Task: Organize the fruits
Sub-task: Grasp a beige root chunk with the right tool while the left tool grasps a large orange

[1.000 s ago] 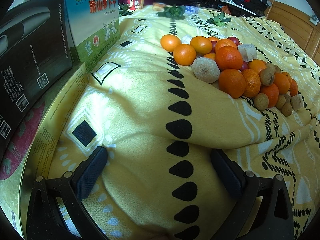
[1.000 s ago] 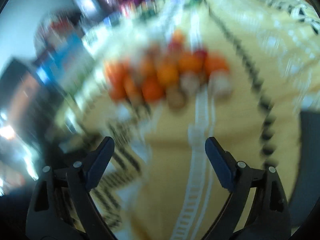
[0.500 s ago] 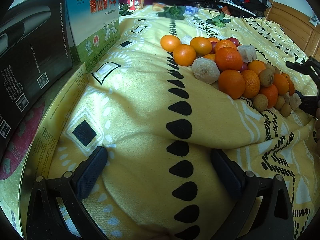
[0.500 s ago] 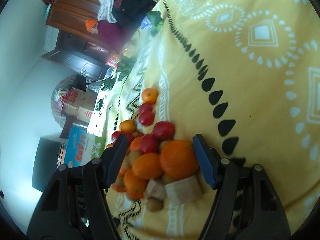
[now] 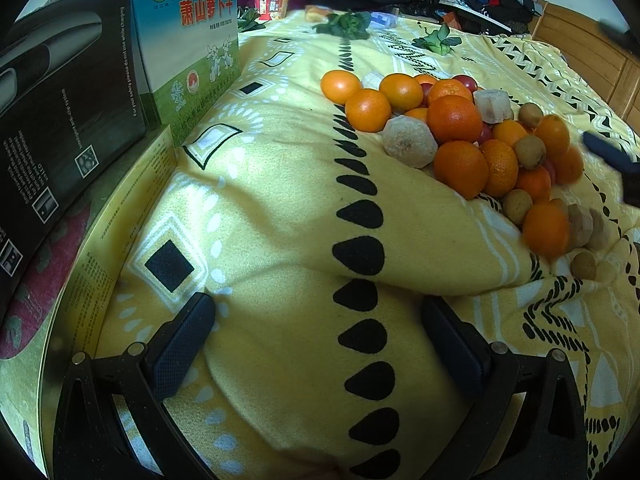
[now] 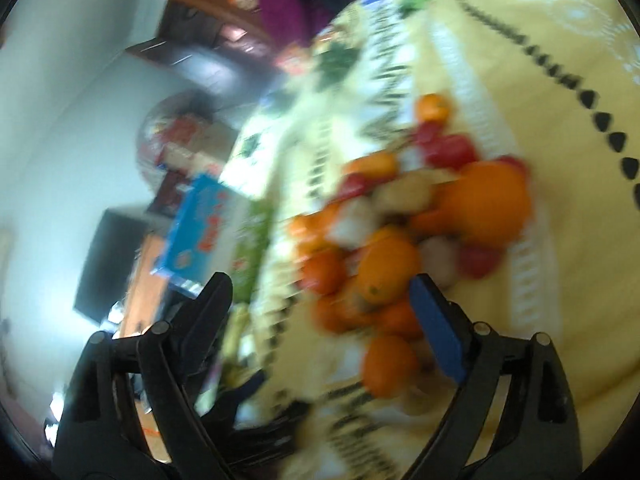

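Left wrist view: left gripper (image 5: 318, 322) spread wide, nothing between the fingers; both pads low against the yellow blanket (image 5: 260, 208), on either side of a row of black drop shapes; whether pressing into the cloth or only just above it, cannot tell. Fruit pile (image 5: 460, 136) further up and to the right on the same blanket, well apart from these fingers: many oranges (image 5: 454, 119) touching one another, small brown round fruits (image 5: 529, 152) among them, a few red ones half hidden, some pale cut chunks (image 5: 408, 142). Green and blue carton (image 5: 192, 40) and black box (image 5: 68, 108) standing at the left edge of the bed. At the far right border, a blurred dark finger of the right gripper (image 5: 608, 154) near the pile.

Right wrist view: strongly blurred; right gripper (image 6: 322, 294) also wide open, holding nothing; right finger with blue pad (image 6: 436, 320) just beside an orange (image 6: 386, 270) at the near side of the pile, perhaps touching, blur too strong to tell; left finger over the bed edge, away from the fruit; big orange (image 6: 486, 206) at the far right of the heap, red fruits (image 6: 450, 150) behind it.
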### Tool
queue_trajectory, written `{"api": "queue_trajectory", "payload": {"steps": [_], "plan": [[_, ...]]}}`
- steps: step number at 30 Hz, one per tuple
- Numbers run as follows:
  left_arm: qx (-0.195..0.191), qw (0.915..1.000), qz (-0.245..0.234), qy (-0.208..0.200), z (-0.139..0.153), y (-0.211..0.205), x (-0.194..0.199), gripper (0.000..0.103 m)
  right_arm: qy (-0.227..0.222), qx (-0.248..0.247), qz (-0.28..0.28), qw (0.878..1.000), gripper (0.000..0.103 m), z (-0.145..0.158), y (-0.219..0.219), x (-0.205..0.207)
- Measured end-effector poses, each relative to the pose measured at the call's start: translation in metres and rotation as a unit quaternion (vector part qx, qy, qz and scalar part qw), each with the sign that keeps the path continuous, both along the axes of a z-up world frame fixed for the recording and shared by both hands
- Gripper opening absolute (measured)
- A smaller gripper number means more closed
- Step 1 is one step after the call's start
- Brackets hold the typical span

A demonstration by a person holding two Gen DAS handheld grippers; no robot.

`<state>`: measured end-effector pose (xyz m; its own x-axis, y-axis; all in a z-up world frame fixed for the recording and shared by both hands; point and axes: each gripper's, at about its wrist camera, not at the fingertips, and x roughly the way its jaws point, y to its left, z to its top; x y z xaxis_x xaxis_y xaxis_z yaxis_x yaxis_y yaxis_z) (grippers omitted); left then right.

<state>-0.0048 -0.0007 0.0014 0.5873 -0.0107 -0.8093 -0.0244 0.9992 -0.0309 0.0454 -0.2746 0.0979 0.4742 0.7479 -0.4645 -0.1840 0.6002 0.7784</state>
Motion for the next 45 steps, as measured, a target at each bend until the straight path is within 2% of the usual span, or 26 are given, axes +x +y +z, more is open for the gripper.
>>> {"api": "queue_trajectory", "payload": {"steps": [4, 6, 9, 11, 13, 15, 16, 17, 19, 21, 24, 27, 29, 31, 36, 41, 43, 45], "plan": [[0.003, 1.0, 0.0, 0.003, 0.0, -0.001, 0.0, 0.103, -0.048, -0.064, -0.03, 0.996, 0.091, 0.036, -0.007, -0.043], [0.005, 1.0, -0.001, 0.007, 0.0, -0.001, 0.0, 0.103, -0.062, -0.129, -0.06, 0.988, 0.091, 0.044, -0.015, -0.067], [0.002, 0.9998, -0.01, 0.016, 0.002, 0.0, -0.001, 0.103, -0.052, -0.228, -0.071, 0.97, 0.091, 0.031, -0.017, -0.097], [0.002, 0.9996, -0.018, 0.024, 0.004, 0.001, -0.002, 0.103, -0.029, -0.263, -0.07, 0.962, 0.091, 0.014, -0.02, -0.116], [-0.013, 0.9988, -0.037, 0.029, 0.008, 0.003, -0.008, 0.101, -0.006, -0.251, -0.069, 0.965, 0.091, -0.003, -0.026, -0.127], [-0.041, 0.9975, -0.051, 0.027, 0.016, 0.009, -0.014, 0.093, 0.012, -0.235, -0.077, 0.969, 0.091, -0.013, -0.035, -0.138], [-0.075, 0.9956, -0.051, 0.024, 0.024, 0.014, -0.017, 0.076, 0.017, -0.229, -0.082, 0.97, 0.091, -0.016, -0.041, -0.145], [-0.113, 0.9919, -0.054, 0.023, 0.032, 0.017, -0.017, 0.066, 0.021, -0.222, -0.085, 0.971, 0.091, -0.019, -0.045, -0.15], [-0.123, 0.9904, -0.063, 0.003, 0.05, 0.01, -0.013, 0.065, 0.02, -0.22, -0.083, 0.972, 0.09, -0.02, -0.046, -0.158], [-0.13, 0.9867, -0.096, -0.019, 0.066, -0.003, -0.004, 0.065, 0.015, -0.225, -0.077, 0.971, 0.09, -0.021, -0.045, -0.157], [-0.148, 0.9827, -0.11, -0.017, 0.072, -0.019, 0.025, 0.065, 0.004, -0.227, -0.074, 0.971, 0.09, -0.018, -0.044, -0.156], [-0.161, 0.9814, -0.104, -0.002, 0.062, -0.029, 0.06, 0.064, 0.0, -0.224, -0.071, 0.972, 0.09, -0.018, -0.045, -0.155], [-0.169, 0.9787, -0.111, 0.033, 0.045, -0.037, 0.077, 0.045, 0.003, -0.222, -0.072, 0.972, 0.09, -0.019, -0.048, -0.155], [-0.164, 0.978, -0.117, 0.054, 0.031, -0.044, 0.083, 0.041, 0.013, -0.215, -0.076, 0.973, 0.09, -0.023, -0.052, -0.156], [-0.183, 0.9764, -0.105, 0.047, 0.021, -0.044, 0.086, 0.041, 0.022, -0.214, -0.078, 0.973, 0.09, -0.03, -0.057, -0.155], [-0.182, 0.9762, -0.112, 0.039, 0.018, -0.046, 0.092, 0.04, 0.005, -0.221, -0.05, 0.974, 0.089, -0.024, -0.041, -0.15], [-0.18, 0.9763, -0.115, 0.034, 0.021, -0.046, 0.09, 0.039, -0.002, -0.215, -0.038, 0.976, 0.085, -0.022, -0.035, -0.149], [-0.17, 0.9779, -0.119, 0.027, 0.027, -0.044, 0.084, 0.039, -0.005, -0.216, -0.03, 0.976, 0.07, -0.02, -0.031, -0.145]]}}
